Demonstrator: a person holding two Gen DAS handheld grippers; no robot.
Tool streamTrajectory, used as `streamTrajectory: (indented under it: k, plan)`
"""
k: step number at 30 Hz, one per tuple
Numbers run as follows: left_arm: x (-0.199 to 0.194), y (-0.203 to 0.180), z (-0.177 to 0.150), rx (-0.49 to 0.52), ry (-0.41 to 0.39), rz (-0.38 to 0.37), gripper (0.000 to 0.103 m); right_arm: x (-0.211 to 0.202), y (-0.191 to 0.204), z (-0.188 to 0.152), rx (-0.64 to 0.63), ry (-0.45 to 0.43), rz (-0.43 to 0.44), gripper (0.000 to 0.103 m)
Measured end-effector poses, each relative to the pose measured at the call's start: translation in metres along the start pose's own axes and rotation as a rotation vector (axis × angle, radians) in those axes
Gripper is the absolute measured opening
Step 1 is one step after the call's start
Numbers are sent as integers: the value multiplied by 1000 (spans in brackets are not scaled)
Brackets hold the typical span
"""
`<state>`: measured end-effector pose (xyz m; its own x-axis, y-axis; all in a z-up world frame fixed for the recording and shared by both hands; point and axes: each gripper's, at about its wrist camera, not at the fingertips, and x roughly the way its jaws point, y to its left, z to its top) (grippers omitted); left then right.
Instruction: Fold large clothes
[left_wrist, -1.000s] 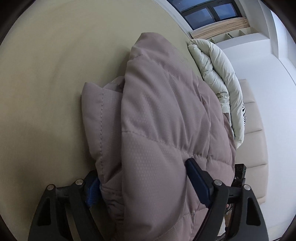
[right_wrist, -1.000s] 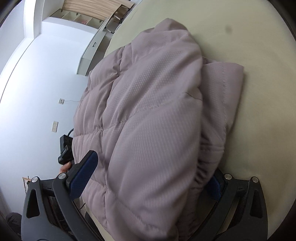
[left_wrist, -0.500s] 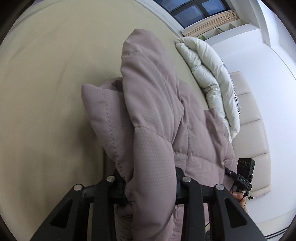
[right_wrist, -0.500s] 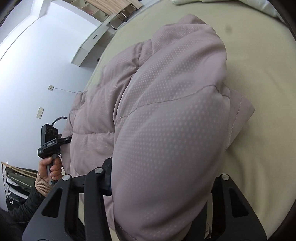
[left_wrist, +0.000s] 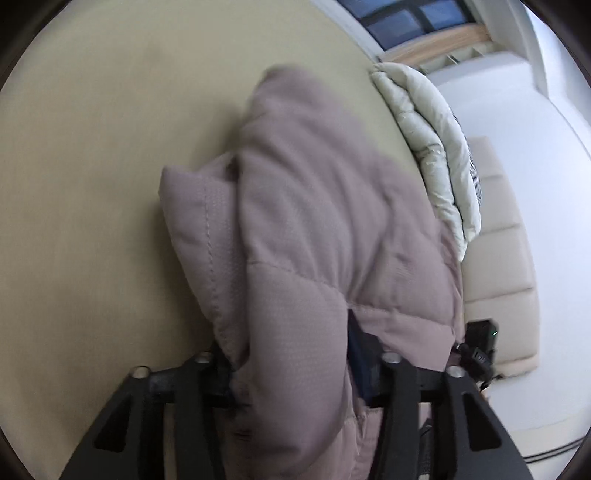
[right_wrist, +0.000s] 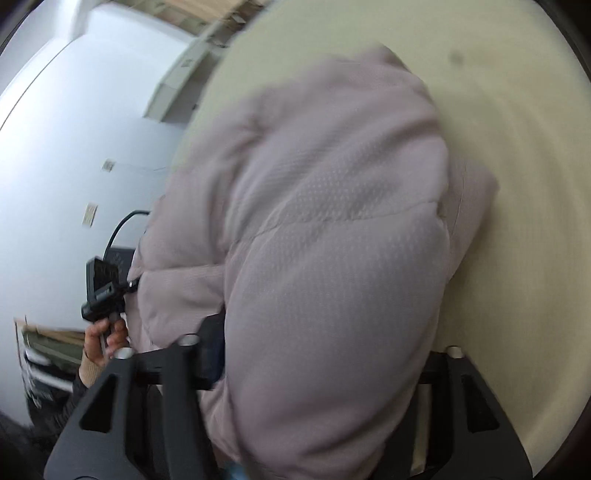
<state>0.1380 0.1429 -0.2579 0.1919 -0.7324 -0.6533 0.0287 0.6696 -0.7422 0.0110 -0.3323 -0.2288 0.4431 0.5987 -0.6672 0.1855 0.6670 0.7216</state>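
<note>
A large mauve quilted puffer jacket (left_wrist: 317, 229) lies bunched on a beige bed (left_wrist: 110, 166). My left gripper (left_wrist: 291, 373) is shut on a thick fold of the jacket at its near edge and holds it raised. In the right wrist view the jacket (right_wrist: 325, 229) fills the middle, and my right gripper (right_wrist: 325, 373) is shut on another thick fold of it. The fabric bulges over both sets of fingers and hides the pads. Both views are motion-blurred.
A cream folded duvet (left_wrist: 428, 144) lies at the bed's far side beside a padded headboard (left_wrist: 498, 258). In the right wrist view my left hand with its gripper handle (right_wrist: 105, 291) shows at the left, before a white wall (right_wrist: 74, 147).
A second ago both grippers were open around the jacket's edge. They closed on thick folds and have lifted and moved them; the views now blur with motion.
</note>
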Motion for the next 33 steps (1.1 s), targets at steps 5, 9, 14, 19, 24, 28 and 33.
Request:
streamTrajectory:
  k: [5,9,14,19,24,28,33]
  plan:
    - [-4,-3,-4,-13,-41,-2,59,-15,4,-10,60,-79,-1,75]
    - [-37,-21,-14,33,-119,85,58,-58,30,-30,0,-160,-207,75]
    - [-103,-72,-54,221,-349,296,70,-142,94,-81,-231,-410,-485,75]
    - [-154,-150,-116,435,-655,451,103,-199,176,-143,-438,-714,-622,94]
    - [-180,-230,-182,609,-869,573,103,-232,230,-195,-517,-842,-613,103]
    - [-197,-274,-219,638,-1016,671,103,-246,266,-195,-509,-714,-593,103]
    - [-201,-292,-230,590,-947,783,103,-270,308,-214,-473,-787,-541,103]
